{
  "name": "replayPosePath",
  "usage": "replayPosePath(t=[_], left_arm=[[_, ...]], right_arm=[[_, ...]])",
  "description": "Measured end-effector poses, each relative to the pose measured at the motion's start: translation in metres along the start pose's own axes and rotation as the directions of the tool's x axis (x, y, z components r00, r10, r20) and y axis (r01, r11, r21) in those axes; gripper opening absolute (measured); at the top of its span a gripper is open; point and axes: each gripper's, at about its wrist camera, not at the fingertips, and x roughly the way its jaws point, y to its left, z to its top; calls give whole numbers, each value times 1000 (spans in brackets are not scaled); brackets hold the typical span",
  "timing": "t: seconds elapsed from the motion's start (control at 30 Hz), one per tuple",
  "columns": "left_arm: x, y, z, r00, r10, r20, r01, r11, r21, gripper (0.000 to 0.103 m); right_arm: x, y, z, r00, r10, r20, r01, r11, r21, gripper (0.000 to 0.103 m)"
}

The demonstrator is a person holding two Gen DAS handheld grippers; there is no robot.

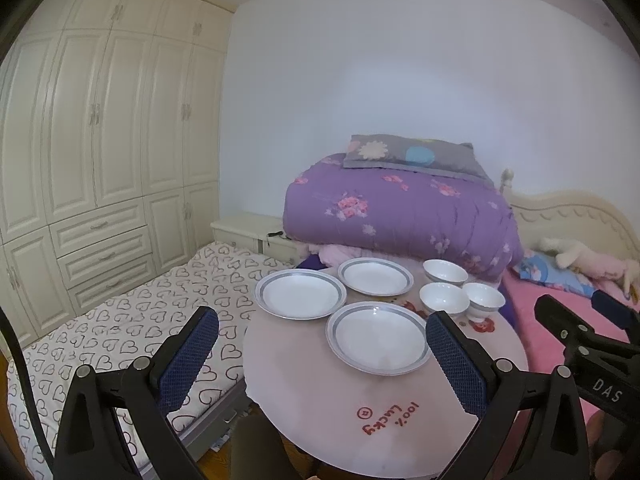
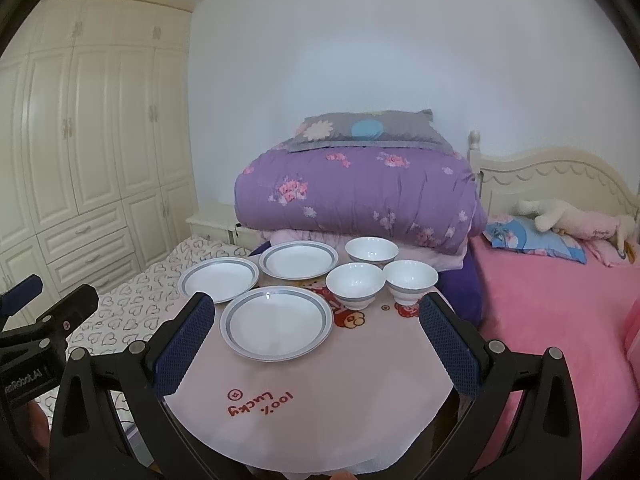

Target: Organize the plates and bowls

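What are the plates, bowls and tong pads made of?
Plates: likely glazed ceramic, glossy white with a light glint, grey rim band. Bowls: same glossy white look, footed, so probably porcelain. Left tongs' pads: dark blue, dotted matte texture, probably rubber.

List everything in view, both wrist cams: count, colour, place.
plates: 3, white with grey rim band, left part of the table, unstacked
bowls: 3, white, grey band at foot, right rear of the table
table: 1, round, pale pink cover, red "100% Lucky" print
quilt: 1, purple floral, folded behind the table
pillow: 1, grey floral, on the quilt
plush toy: 1, cream, on the pink bed
wardrobe: 1, cream, left wall
left tool: 1, black with blue pads, open, empty
right tool: 1, same, open, empty
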Motion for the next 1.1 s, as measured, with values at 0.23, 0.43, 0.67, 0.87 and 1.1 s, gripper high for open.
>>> replayPosePath(t=[0.23, 0.43, 0.67, 0.87, 1.1], left_arm=[[1, 3, -1, 1000, -18, -2, 18, 1000, -24, 102], [8, 6, -1, 1000, -19, -9, 19, 999, -36, 102], [13, 6, -2, 1000, -23, -14, 23, 999, -36, 102], [14, 9, -1, 1000, -18, -4, 18, 999, -36, 102], [15, 8, -2, 1000, -18, 10, 18, 999, -26, 102]], right_arm=[[1, 2, 6, 1000, 5, 17, -5, 1000, -9, 103], [6, 4, 8, 1000, 8, 21, -7, 1000, -19, 103], [12, 7, 10, 1000, 12, 23, -11, 999, -35, 103], [15, 8, 13, 1000, 14, 28, -13, 999, -43, 103], [15, 11, 15, 999, 18, 32, -16, 999, -41, 103]])
